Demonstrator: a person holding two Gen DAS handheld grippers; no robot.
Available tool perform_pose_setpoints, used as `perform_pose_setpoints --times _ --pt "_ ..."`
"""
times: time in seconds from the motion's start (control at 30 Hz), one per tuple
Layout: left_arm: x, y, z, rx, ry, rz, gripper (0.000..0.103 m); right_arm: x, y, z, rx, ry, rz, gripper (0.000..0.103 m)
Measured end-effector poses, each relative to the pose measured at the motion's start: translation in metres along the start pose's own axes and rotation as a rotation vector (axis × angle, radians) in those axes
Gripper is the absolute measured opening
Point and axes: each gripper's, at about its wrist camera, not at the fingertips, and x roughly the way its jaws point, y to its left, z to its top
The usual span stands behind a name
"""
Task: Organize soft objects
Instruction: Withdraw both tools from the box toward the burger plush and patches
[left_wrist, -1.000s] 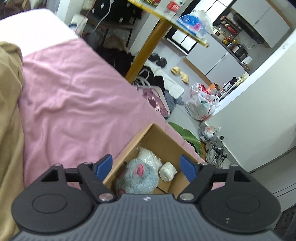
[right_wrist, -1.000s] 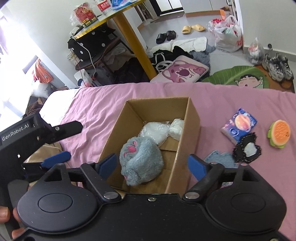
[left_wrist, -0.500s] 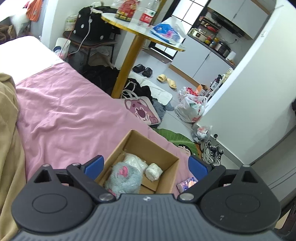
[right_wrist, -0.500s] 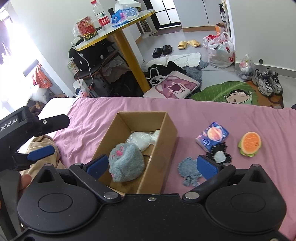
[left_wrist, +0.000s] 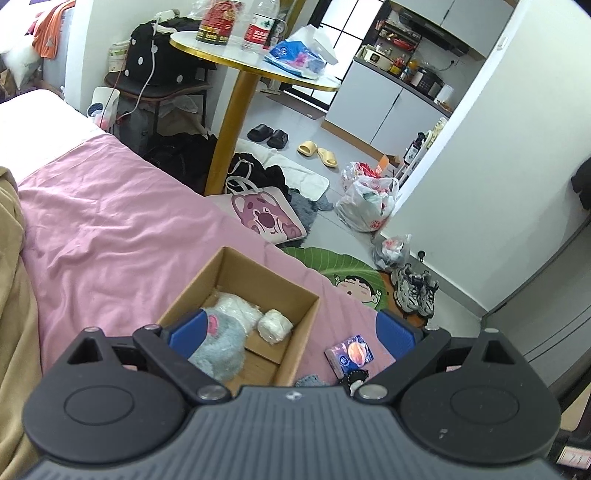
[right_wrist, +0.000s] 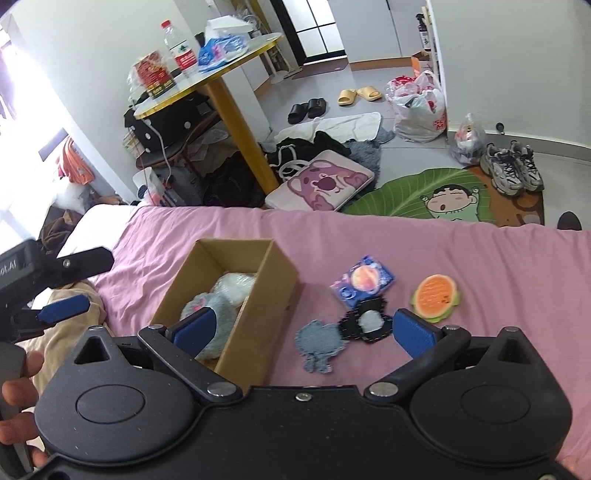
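Your right claw (right_wrist: 303, 330) and left claw (left_wrist: 290, 330) both hang spread wide and empty above the pink bed (right_wrist: 480, 266). At ten o'clock from your right claw, the cardboard box (right_wrist: 275, 291) holds a grey plush (right_wrist: 218, 314); the denim patch (right_wrist: 319, 343), black patch (right_wrist: 365, 325) and burger toy (right_wrist: 436, 297) lie at two o'clock.

Both wrist views look down from above the bed, sharing the cardboard box (left_wrist: 236, 295) (right_wrist: 236, 288) and floor beyond

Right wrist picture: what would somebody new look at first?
Probably the cardboard box on the pink bedsheet, with a fluffy grey plush inside. Right of the box lie four small soft things, the brightest an orange burger-shaped toy. Beyond the bed, a green cartoon floor mat stands out.
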Motion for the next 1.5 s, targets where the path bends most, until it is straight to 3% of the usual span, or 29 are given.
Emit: perform_pose_setpoints --times 0.47,0.83,1.5 --pt "0.026 -0.053 -0.027 0.071 0.049 -0.010 0.097 -0.001 -0.071 0.010 0.085 -0.001 -0.035 0.103" --pt "0.074 -0.086 -0.049 0.134 0.110 -0.005 0.097 0.026 -0.126 0.004 0.230 0.042 -0.012 0.103" --pt "0.191 -0.111 -0.094 0.245 0.309 0.071 0.092 0.070 -0.157 0.004 0.270 0.110 -0.050 0.103"
